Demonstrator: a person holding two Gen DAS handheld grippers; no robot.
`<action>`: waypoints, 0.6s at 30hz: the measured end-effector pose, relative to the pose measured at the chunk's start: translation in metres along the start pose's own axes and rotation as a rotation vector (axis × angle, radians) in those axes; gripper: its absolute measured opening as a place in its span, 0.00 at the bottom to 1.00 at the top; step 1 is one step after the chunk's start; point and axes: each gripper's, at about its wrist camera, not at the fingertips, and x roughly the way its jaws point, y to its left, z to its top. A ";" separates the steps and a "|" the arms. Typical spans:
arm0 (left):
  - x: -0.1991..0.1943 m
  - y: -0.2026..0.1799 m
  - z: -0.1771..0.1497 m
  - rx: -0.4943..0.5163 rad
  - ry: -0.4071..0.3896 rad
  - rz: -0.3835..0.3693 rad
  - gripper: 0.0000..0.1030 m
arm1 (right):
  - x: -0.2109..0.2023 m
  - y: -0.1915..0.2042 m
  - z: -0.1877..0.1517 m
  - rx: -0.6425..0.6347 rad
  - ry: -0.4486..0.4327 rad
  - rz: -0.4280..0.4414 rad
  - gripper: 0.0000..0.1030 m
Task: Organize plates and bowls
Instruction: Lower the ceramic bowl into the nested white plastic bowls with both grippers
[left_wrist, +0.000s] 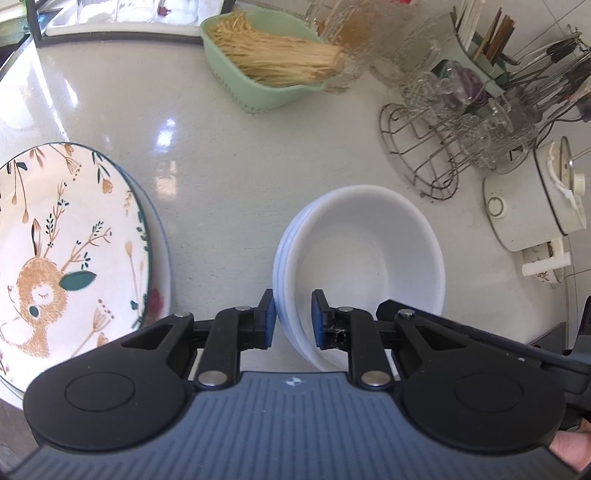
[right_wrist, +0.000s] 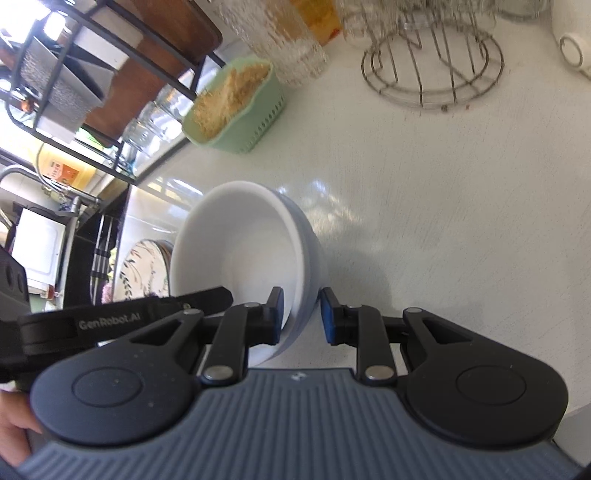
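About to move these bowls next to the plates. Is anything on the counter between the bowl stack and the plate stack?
Nothing visible. The counter between the white bowl stack and the deer-pattern plate stack is bare; the green basket sits farther back. Both grippers already clamp the bowls' rim.

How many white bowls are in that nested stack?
3 by the rims showing, all nested in one stack of bowls on the counter, right of the plates. More may be hidden inside.

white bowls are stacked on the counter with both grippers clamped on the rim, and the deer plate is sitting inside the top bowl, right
Not quite. The deer plate is not in the white bowls; it sits on the counter beside them, as the left wrist view shows. Both the left gripper and right gripper do clamp the rim.
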 end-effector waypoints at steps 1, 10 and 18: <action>-0.002 -0.003 0.000 0.000 -0.003 -0.002 0.22 | -0.004 -0.001 0.001 0.000 -0.008 0.000 0.24; -0.033 -0.027 -0.002 0.008 -0.028 -0.002 0.22 | -0.031 0.007 0.002 -0.015 -0.055 0.010 0.24; -0.051 -0.023 0.004 0.058 -0.022 -0.023 0.23 | -0.037 0.018 -0.005 0.048 -0.106 0.010 0.24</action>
